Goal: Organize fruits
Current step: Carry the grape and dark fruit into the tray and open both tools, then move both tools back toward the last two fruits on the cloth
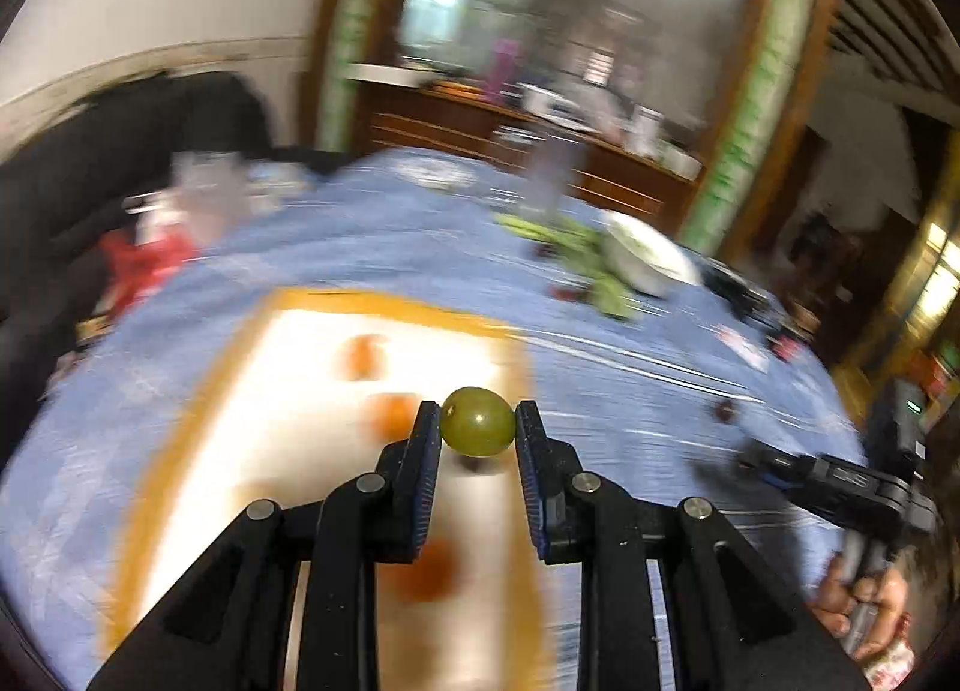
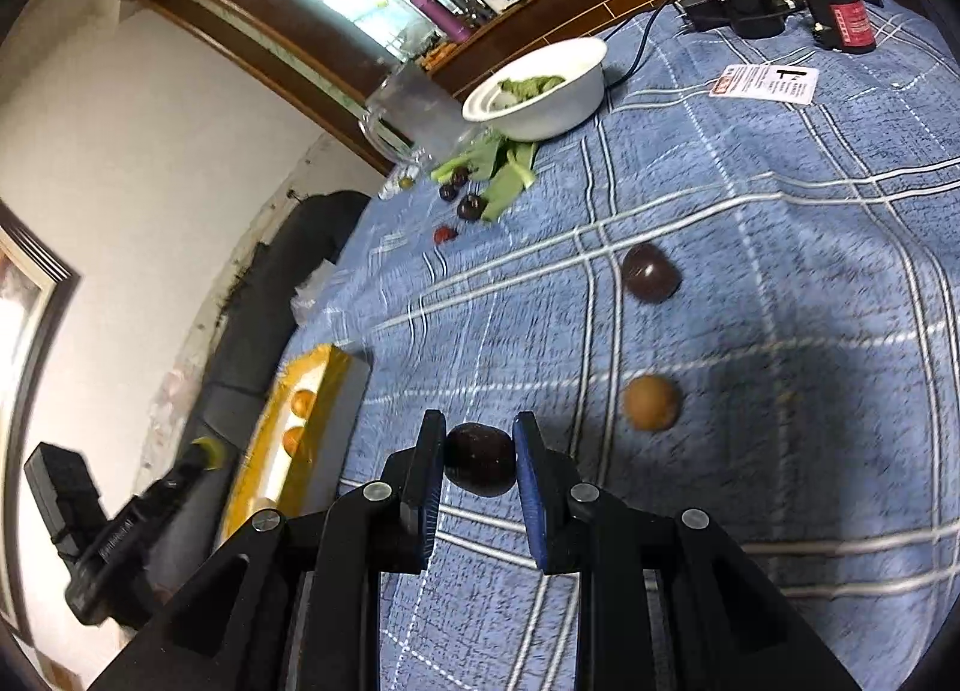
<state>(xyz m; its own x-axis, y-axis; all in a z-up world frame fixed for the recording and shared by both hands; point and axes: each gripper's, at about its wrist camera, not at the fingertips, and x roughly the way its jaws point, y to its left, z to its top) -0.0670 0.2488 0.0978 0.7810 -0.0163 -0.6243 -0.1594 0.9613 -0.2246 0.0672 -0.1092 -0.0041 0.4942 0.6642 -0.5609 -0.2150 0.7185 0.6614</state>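
My left gripper is shut on a green grape and holds it above a white tray with a yellow rim. Several orange fruits lie blurred in the tray. My right gripper is shut on a dark purple fruit just above the blue checked cloth. The tray shows at its left with orange fruits inside. A dark fruit and a brown fruit lie on the cloth to the right. The left gripper with its grape shows at far left.
A white bowl with greens, a tipped clear jug, green stalks and small dark fruits lie at the far end. A paper card, cables and a red-labelled device are at far right. The right gripper shows in the left view.
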